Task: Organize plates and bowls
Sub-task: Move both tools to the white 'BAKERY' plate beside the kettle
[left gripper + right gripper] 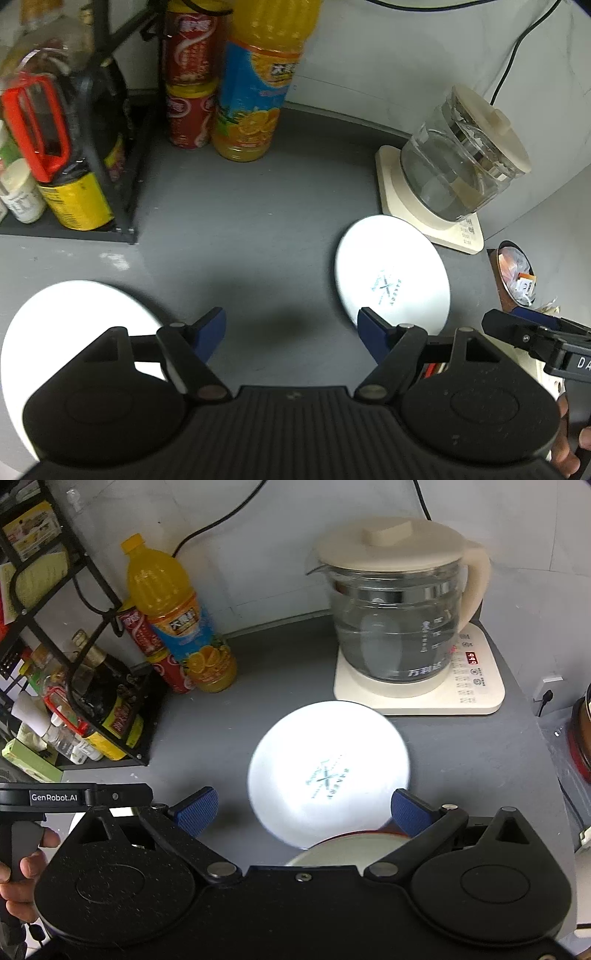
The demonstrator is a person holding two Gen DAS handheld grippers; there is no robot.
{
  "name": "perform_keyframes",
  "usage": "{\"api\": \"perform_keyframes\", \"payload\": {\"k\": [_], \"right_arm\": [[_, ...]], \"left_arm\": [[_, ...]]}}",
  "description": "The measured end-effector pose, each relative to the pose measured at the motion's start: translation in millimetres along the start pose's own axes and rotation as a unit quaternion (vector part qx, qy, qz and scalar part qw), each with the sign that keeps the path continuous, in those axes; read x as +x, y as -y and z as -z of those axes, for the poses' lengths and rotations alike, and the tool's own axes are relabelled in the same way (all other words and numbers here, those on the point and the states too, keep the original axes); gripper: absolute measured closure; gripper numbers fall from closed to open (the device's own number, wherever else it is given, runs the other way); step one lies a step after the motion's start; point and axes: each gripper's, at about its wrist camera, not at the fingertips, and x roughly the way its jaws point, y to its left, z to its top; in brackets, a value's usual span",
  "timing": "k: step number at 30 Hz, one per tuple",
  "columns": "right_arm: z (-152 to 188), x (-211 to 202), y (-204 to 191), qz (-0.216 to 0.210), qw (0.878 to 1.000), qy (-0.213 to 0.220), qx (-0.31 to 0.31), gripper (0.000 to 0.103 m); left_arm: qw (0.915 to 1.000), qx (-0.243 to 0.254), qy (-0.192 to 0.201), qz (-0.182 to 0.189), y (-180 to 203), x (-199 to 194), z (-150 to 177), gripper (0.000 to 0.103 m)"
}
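Observation:
A white plate [393, 269] with a blue mark printed on it lies on the grey counter before the kettle; the right wrist view shows the same plate [328, 768]. A second white plate [74, 317] lies at the near left, partly under my left gripper's body. My left gripper [291, 332] hovers open over bare counter between the two plates, nothing between its blue pads. My right gripper [303, 810] is open above the near edge of the marked plate. A red-rimmed white bowl [347, 847] peeks out just below it, mostly hidden.
A glass kettle [395, 620] on its cream base [480, 686] stands behind the plate. An orange juice bottle [258, 81] and red cans [188, 74] stand at the back. A black wire rack [92, 155] of bottles fills the left. A person's hand [22, 871] holds the left gripper's handle.

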Motion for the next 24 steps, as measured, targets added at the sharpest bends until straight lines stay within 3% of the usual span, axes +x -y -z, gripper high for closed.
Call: {"api": "perform_keyframes", "payload": {"k": [16,24], "right_arm": [[-26.1,28.5,59.3,-0.019,0.998,-0.053,-0.04,0.003],[-33.5,50.8,85.1,-0.029,0.995,-0.083,-0.049,0.018]], "left_arm": [[0.9992,-0.039,-0.003,-0.005,47.3,56.1,4.0,0.027],[0.9981,-0.058,-0.012,-0.014,58.5,84.5,11.2,0.03]]}}
